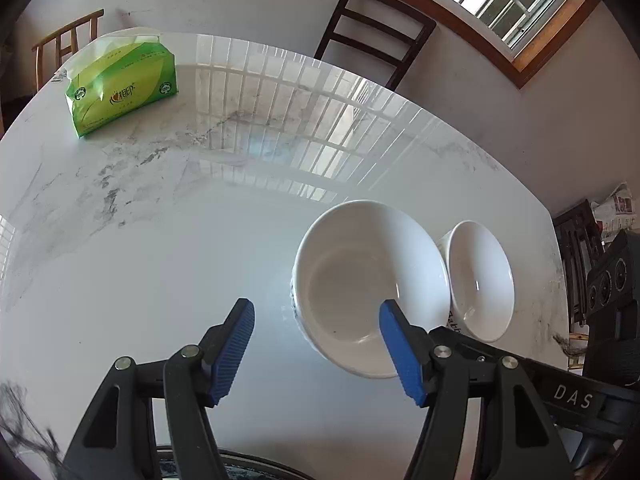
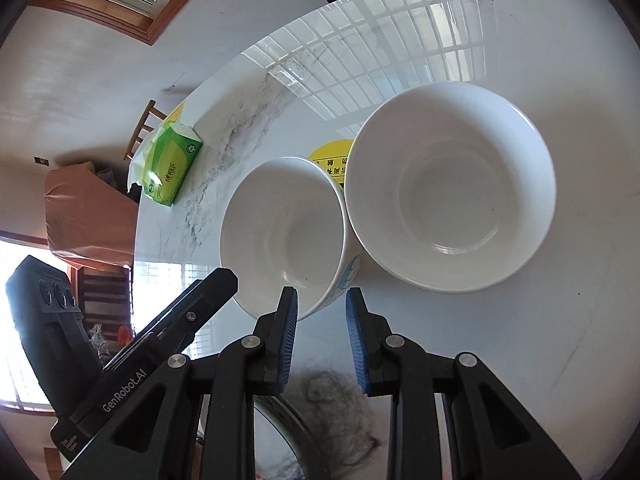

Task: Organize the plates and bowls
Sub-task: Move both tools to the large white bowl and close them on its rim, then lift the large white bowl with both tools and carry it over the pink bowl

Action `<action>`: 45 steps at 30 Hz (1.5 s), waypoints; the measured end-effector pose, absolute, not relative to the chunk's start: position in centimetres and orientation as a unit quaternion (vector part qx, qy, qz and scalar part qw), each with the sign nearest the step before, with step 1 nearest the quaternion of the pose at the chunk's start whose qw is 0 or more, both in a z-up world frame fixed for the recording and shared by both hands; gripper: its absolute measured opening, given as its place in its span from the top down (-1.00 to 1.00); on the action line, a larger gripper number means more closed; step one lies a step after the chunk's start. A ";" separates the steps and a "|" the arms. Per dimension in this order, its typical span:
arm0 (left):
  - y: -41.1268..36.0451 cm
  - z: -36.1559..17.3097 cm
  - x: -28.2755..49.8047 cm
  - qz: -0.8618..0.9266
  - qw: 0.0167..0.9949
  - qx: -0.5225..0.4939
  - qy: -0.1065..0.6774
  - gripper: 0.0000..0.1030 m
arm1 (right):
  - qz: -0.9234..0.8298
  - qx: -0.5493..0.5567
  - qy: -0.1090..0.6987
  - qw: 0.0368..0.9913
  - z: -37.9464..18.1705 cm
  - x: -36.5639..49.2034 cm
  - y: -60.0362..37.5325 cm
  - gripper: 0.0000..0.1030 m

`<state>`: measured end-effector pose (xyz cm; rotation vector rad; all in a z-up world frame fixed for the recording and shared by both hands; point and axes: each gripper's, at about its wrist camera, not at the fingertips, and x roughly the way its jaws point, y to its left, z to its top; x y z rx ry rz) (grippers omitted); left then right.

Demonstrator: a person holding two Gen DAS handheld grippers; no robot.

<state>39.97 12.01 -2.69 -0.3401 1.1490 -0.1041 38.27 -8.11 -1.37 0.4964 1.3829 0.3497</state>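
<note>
On the far left of the marble surface a green tissue pack lies well away from the crockery. Your left tool hangs above the surface with its blue pads spread wide, holding nothing; its right pad sits over the near rim of the large white bowl. Just right of that bowl stands the small white bowl, the two touching or nearly so. In the right wrist view your right tool is partly open and empty, its left pad at the near rim of the small bowl, with a yellow sticker showing behind both bowls.
</note>
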 end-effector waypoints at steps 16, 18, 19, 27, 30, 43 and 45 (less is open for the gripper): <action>11.9 -5.5 40.0 -0.005 0.819 -0.162 0.551 0.68 | 0.147 0.202 0.627 0.738 -3.0 39.2 -7.0 0.66; 11.7 -5.3 39.0 0.000 0.822 -0.153 0.549 0.68 | 0.147 0.189 0.627 0.741 -2.9 39.0 -6.8 0.69; 11.7 -5.2 38.5 0.001 0.821 -0.156 0.549 0.68 | 0.146 0.185 0.627 0.742 -2.9 38.8 -6.7 0.70; 11.7 -2.4 33.3 0.009 0.832 -0.154 0.533 0.66 | 0.172 0.190 0.620 0.742 -1.9 36.6 -7.6 0.76; 10.8 0.0 31.0 0.005 0.851 -0.140 0.506 0.65 | 0.186 0.188 0.613 0.744 -0.6 35.1 -7.8 0.76; 4.8 6.6 20.6 -0.047 0.889 -0.097 0.445 0.64 | 0.240 0.198 0.559 0.768 6.1 25.9 -13.3 0.78; 3.6 6.9 18.9 -0.056 0.890 -0.091 0.442 0.64 | 0.241 0.199 0.552 0.773 6.7 24.3 -14.4 0.78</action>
